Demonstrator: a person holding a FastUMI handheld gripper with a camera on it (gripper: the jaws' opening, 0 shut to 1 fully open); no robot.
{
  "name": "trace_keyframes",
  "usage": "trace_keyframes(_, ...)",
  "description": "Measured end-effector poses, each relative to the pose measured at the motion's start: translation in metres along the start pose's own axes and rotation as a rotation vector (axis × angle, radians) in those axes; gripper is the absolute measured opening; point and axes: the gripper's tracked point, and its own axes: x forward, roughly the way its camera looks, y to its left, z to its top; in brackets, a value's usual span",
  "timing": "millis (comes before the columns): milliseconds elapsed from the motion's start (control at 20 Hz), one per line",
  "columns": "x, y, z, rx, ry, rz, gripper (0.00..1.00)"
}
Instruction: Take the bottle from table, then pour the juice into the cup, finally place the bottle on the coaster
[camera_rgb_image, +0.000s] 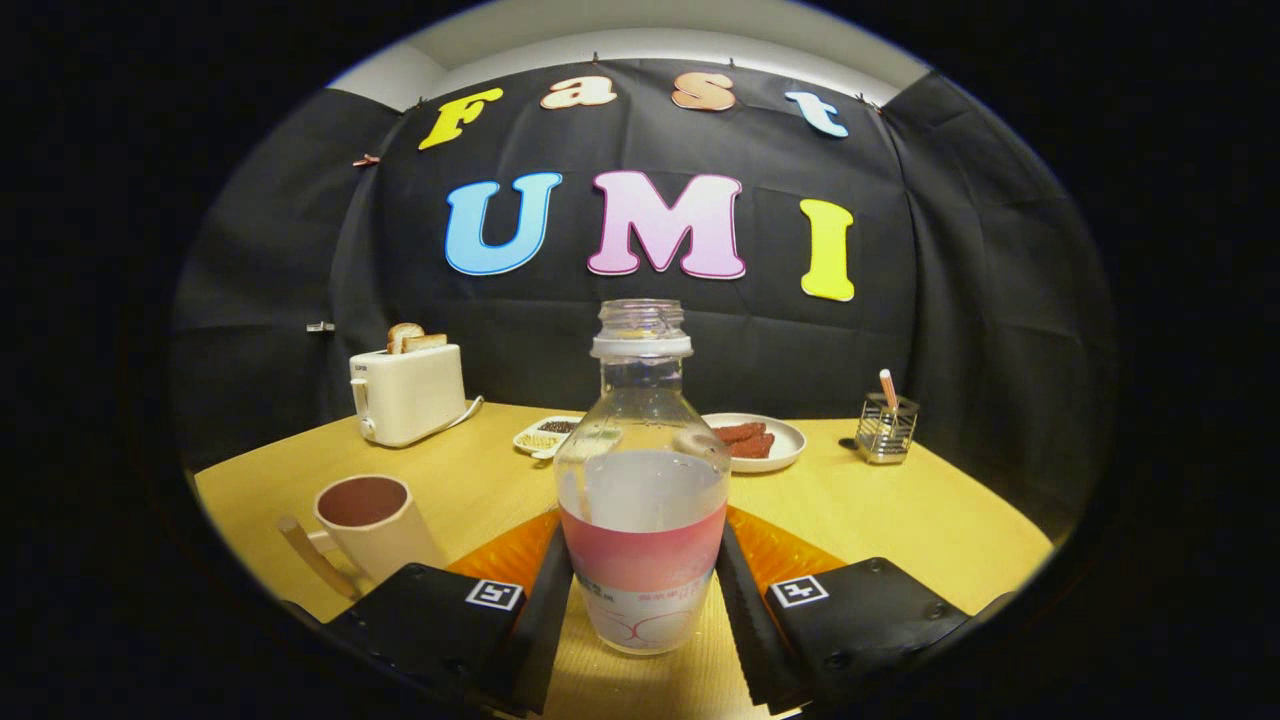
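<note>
Since the capless bottle (641, 500) looks thin, slick plastic and approx half full, I'd keep the fingers (548, 610), now pressing both sides of its label band, clamped low w/ gentle force.

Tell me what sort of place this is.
Probably a staged breakfast table in a recording booth: a toaster holding bread, a plate of food and a cup sit on the wooden table. The tool grips the bottle between its fingers.

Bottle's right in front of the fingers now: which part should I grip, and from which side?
Grip the bottle on its labelled lower body, coming straight ahead as now. It stands upright and uncapped between the gripper fingers, which flank that straight-sided band; the shoulder above tapers and would likely slip.
</note>
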Motion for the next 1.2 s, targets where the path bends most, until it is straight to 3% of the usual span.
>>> trace_keyframes(400,-0.021,0.007,0.061,-0.157,0.018,-0.068,0.7)
trace_keyframes(850,-0.035,0.014,0.055,-0.327,0.121,-0.147,0.7)
trace_keyframes(1200,-0.034,0.031,0.046,-0.374,0.153,-0.132,0.7)
